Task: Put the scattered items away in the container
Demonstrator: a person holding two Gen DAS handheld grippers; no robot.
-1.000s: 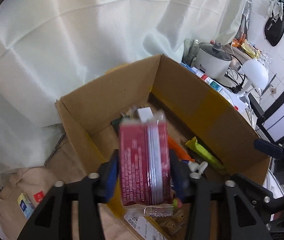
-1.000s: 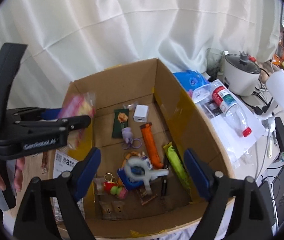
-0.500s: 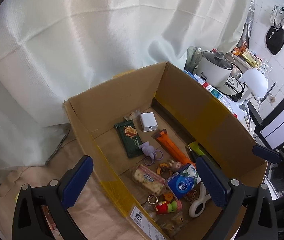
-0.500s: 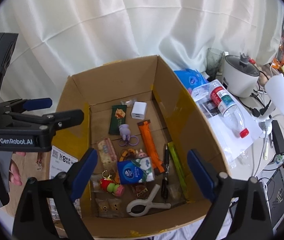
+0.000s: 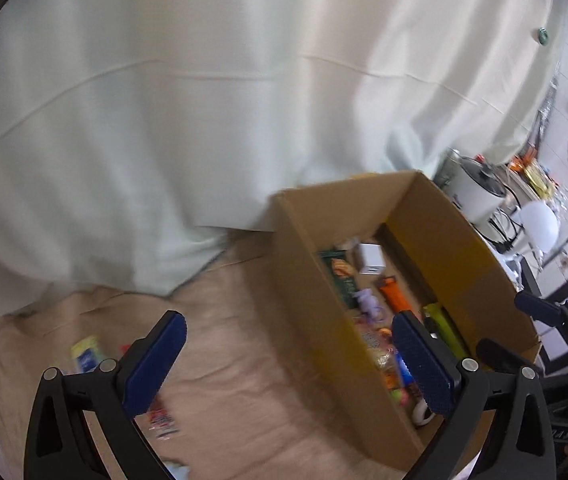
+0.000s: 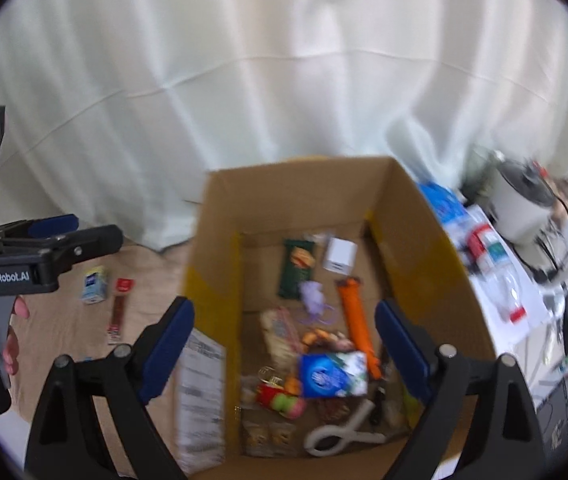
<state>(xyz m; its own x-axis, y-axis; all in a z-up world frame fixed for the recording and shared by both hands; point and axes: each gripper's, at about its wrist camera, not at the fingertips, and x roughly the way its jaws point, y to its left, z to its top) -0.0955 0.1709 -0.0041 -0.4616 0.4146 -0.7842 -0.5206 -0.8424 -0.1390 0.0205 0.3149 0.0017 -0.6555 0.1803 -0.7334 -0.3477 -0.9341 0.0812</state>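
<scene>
The cardboard box (image 6: 295, 200) holds several items, among them a green packet (image 6: 297, 268), a white charger cube (image 6: 339, 260), an orange tool (image 6: 357, 320), a blue tissue pack (image 6: 331, 374) and a white clip (image 6: 343, 432). My right gripper (image 6: 285, 344) hovers open over the box's near left part, holding nothing. To the left of the box (image 5: 311, 300), my left gripper (image 5: 289, 360) stands open and empty above the tan cloth. On that cloth lie a small blue pack (image 6: 94, 280) and a red stick packet (image 6: 118, 312). The left gripper (image 6: 80, 230) also shows in the right wrist view, held by a hand.
A white curtain (image 6: 284, 60) hangs behind the box. Right of the box are a plastic bottle (image 6: 495, 264), a white rice cooker (image 6: 519, 204) and cables. The tan cloth (image 5: 244, 340) spreads out left of the box. A shipping label (image 6: 200, 392) is on the box's left wall.
The left gripper opened over the box, dropping a red snack pack into it. It then swung left, out over the cloth. The right gripper stayed open and shifted slightly left.
</scene>
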